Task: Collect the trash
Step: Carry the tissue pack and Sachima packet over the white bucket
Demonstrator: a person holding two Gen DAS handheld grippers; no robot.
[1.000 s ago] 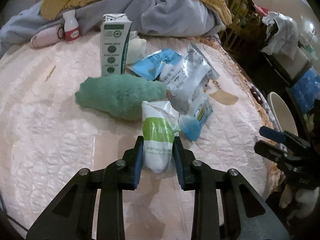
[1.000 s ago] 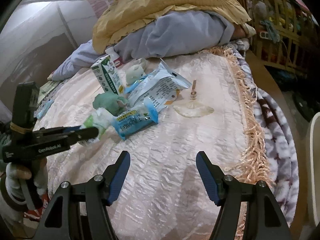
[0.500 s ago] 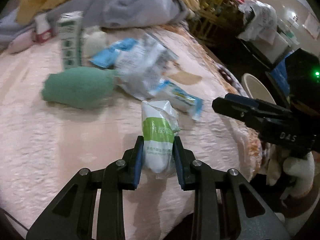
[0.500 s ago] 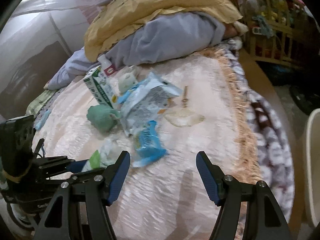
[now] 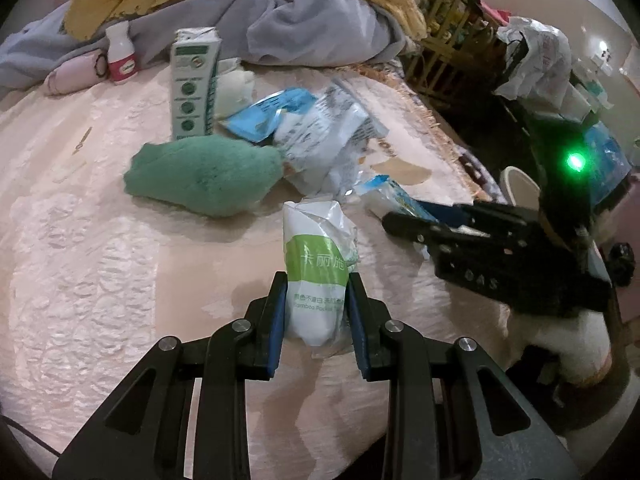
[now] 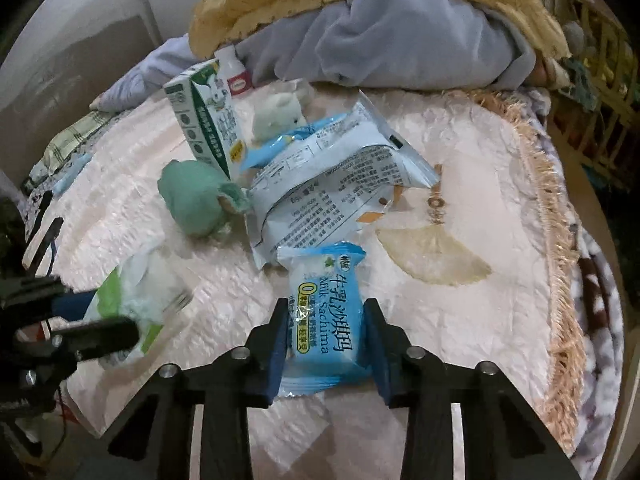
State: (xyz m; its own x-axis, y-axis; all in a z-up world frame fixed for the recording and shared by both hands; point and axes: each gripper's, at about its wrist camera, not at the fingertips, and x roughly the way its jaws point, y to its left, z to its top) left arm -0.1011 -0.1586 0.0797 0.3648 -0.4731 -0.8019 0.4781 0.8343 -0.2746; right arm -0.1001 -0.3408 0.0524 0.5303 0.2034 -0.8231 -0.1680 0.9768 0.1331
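The right gripper (image 6: pixel 326 340) has just clamped the blue snack packet (image 6: pixel 324 312); left gripper (image 5: pixel 317 312) (unchanged) grips the tissue pack (image 5: pixel 316 272) — both ready for binning.

Glossy plastic wrapper (image 6: pixel 326 312), quilted satin bedspread (image 6: pixel 460 320)

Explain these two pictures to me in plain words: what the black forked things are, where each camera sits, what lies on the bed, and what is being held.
There is no robot here. A person carries a two-fingered black tool in each hand, and each tool has a wide-angle camera looking forward along its fingers.

The left wrist view shows the left tool clamped on a white and green tissue pack. The right wrist view shows the right tool shut on a blue Milk Sachima snack packet.

Both work over a pink quilted bedspread. On it lie a green fuzzy sock, a standing milk carton, a large white and blue wrapper, a small white bottle and a little plush bear.
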